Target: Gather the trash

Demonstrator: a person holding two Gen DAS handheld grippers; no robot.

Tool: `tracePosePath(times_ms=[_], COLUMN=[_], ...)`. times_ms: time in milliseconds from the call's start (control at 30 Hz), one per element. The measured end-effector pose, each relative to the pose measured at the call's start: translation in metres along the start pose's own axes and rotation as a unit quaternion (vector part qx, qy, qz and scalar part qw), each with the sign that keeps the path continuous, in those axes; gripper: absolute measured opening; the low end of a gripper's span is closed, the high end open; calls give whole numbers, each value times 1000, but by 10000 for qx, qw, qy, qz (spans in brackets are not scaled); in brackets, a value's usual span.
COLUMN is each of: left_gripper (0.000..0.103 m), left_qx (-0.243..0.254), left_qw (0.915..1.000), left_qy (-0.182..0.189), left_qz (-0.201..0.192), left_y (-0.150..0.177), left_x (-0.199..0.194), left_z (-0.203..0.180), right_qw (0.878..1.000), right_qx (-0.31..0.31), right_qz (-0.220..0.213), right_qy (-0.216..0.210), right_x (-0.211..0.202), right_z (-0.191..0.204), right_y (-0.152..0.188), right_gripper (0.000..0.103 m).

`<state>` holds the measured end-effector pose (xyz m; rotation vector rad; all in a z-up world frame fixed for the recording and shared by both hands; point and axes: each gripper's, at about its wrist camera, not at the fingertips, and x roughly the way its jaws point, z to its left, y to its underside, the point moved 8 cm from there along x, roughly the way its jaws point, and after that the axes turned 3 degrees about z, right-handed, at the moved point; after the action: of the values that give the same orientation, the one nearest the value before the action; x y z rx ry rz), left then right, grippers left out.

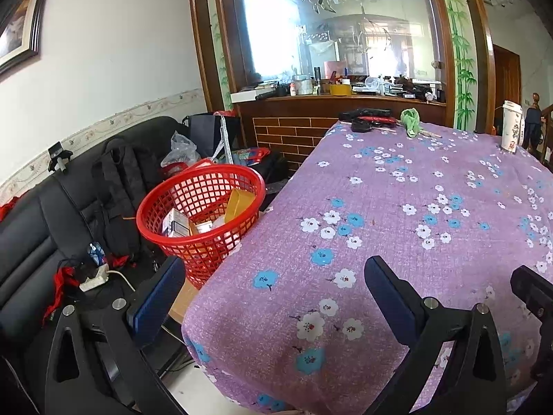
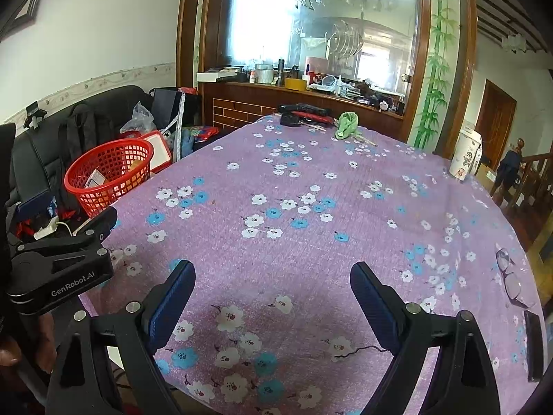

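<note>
Trash: small boxes and a yellow carton [image 1: 238, 204] are lying inside the red basket [image 1: 200, 214], which is standing just off the counter's left edge, beside the black sofa [image 1: 41, 228]. In the right wrist view the same red basket [image 2: 110, 176] is showing at far left with a box inside.

Left tongs [image 1: 276, 297] are hanging wide apart, holding nothing, over the counter's [image 1: 397, 242] near left corner; one finger is over the floor gap, the other over the purple floral cloth. Right tongs [image 2: 273, 297] are also spread wide and empty, over the near edge of the counter [image 2: 311, 207]. The left tool's body is showing at the left side of the right wrist view.

At the far edge a green cloth [image 1: 410, 121] is lying bunched next to a black and red item [image 1: 368, 119]. A white printed cup [image 1: 512, 131] is standing upright at the far right corner. Eyeglasses [image 2: 509, 278] are lying near the right edge, a dark flat object [image 2: 534, 346] just beside them. A white power strip [image 1: 95, 278] is sitting on the sofa.
</note>
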<state>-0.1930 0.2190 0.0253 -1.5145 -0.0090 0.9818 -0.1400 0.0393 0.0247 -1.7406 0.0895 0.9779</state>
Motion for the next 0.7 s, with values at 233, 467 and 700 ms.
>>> tracePosePath(times_ms=[233,467,700], left_gripper=[103,103,103], left_qx=[-87,22,68], left_qw=[9999,10000,9999], left_qy=[10,-43,-69], left_qz=[80,66,39], left_y=[3,5,6], left_x=[4,4,4], left_z=[3,0,-3], right_qw=[10000,9999,9999], right_qx=[1,19,16], right_qz=[39,98,136], right_qy=[-2,-9,0], right_x=[2,5,6], right_z=[0,-1,-1], right_y=[2,4,4], right_gripper=[94,94,94])
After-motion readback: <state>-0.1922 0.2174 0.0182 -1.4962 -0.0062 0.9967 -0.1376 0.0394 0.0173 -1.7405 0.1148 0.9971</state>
